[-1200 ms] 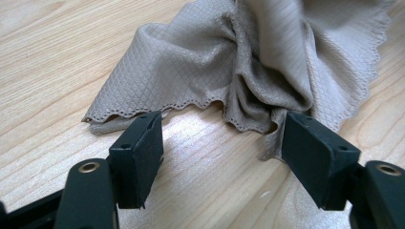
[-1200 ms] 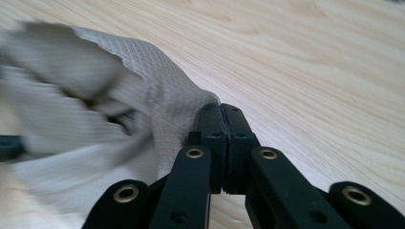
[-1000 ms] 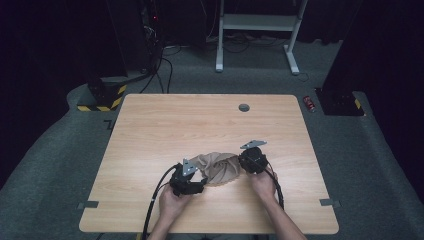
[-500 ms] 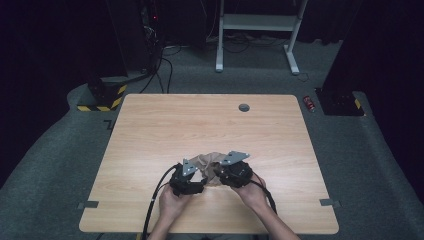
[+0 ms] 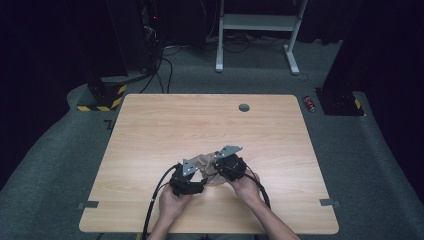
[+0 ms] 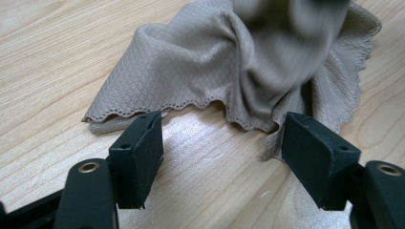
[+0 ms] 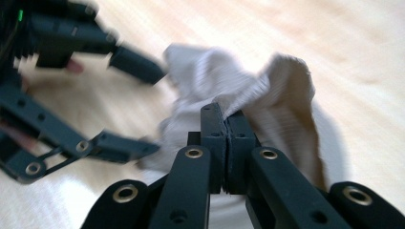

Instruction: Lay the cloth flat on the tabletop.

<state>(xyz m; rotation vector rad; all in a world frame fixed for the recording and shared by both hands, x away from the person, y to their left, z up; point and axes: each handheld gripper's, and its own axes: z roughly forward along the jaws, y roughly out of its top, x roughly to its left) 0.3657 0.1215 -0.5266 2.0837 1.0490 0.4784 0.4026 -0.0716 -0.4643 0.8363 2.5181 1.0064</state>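
A beige quilted cloth (image 5: pixel 205 163) lies bunched near the table's front edge, between my two grippers. My right gripper (image 7: pixel 224 119) has just closed its jaws on a fold of the cloth (image 7: pixel 284 90) and holds that part raised off the wood. My left gripper (image 6: pixel 227 157) rests low on the table with its jaws wide apart; the cloth's scalloped edge (image 6: pixel 191 102) lies just past its tips and nothing is pinched. In the high view the left gripper (image 5: pixel 199 175) and right gripper (image 5: pixel 215 167) sit close together over the cloth.
The wooden table (image 5: pixel 200 125) has a round cable hole (image 5: pixel 244 107) near its far edge. Cables trail from both grippers over the front edge. A small red can (image 5: pixel 310 103) lies on the floor beyond the table's far right corner.
My right gripper has travelled left toward the left gripper, carrying the cloth's right side with it. The cloth went from spread out to bunched. The left gripper stayed in place.
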